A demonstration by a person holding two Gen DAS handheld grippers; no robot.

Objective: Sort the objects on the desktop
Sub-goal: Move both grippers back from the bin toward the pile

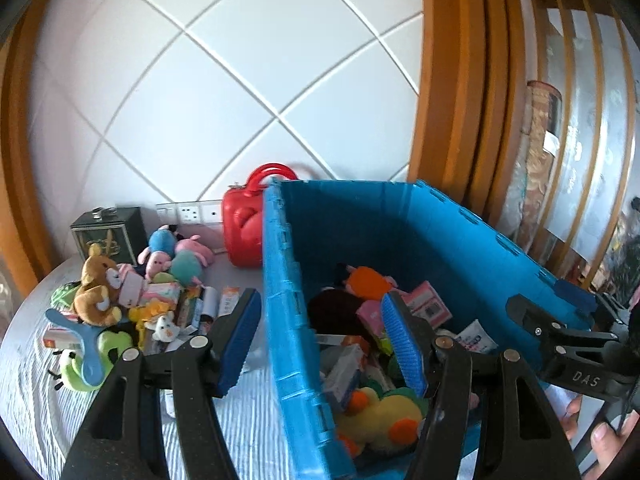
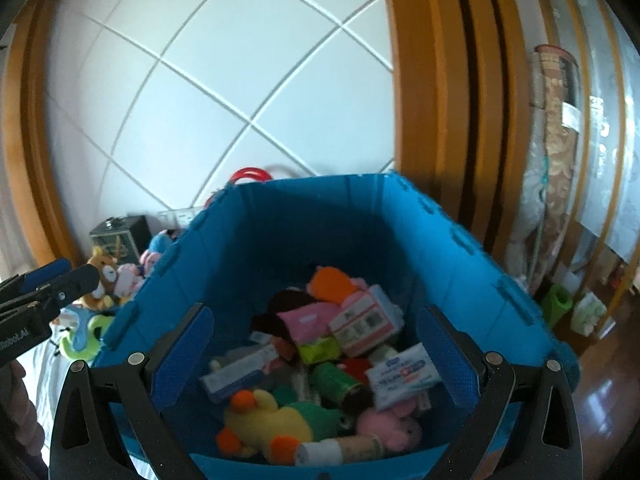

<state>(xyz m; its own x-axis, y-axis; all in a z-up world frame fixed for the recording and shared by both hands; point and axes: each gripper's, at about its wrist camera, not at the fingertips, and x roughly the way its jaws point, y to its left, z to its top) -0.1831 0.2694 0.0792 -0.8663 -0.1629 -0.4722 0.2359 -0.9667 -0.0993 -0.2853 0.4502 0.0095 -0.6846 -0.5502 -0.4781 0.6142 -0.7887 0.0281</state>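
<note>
A blue plastic crate [image 1: 460, 236] stands on the table, holding plush toys and small boxes; the right wrist view looks down into the crate [image 2: 288, 224]. A yellow duck plush [image 2: 272, 420] lies at its near end. A pile of plush toys and boxes [image 1: 132, 300] lies on the table left of the crate. My left gripper [image 1: 320, 340] is open and empty, straddling the crate's left wall. My right gripper [image 2: 316, 360] is open and empty above the crate; it also shows in the left wrist view [image 1: 560, 332].
A red case [image 1: 248, 228] stands behind the crate by the tiled wall. A dark tin box [image 1: 108, 236] stands at the back left. A wooden door frame [image 1: 452, 80] is on the right. A striped cloth [image 1: 240, 420] covers the table.
</note>
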